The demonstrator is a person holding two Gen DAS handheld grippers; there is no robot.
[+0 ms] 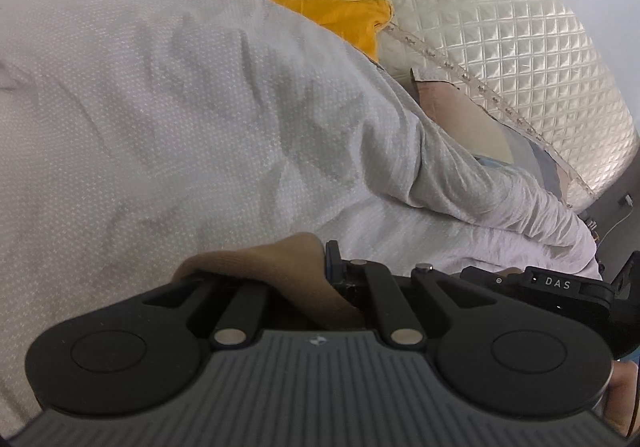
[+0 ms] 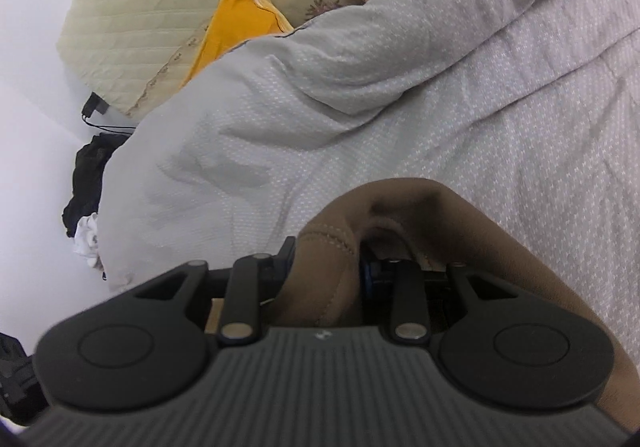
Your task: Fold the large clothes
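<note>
a bed under a pale dotted sheet (image 1: 160,95) is filling both views, with a quilted cream headboard (image 1: 500,27) and a yellow pillow (image 1: 340,19) lying against it (white wall behind). the left gripper (image 1: 320,279) is pinching a fold of the tan garment (image 2: 420,215) in closed jaws; the right gripper (image 2: 332,267) is clamping its stitched hem, just above the sheet.
</note>
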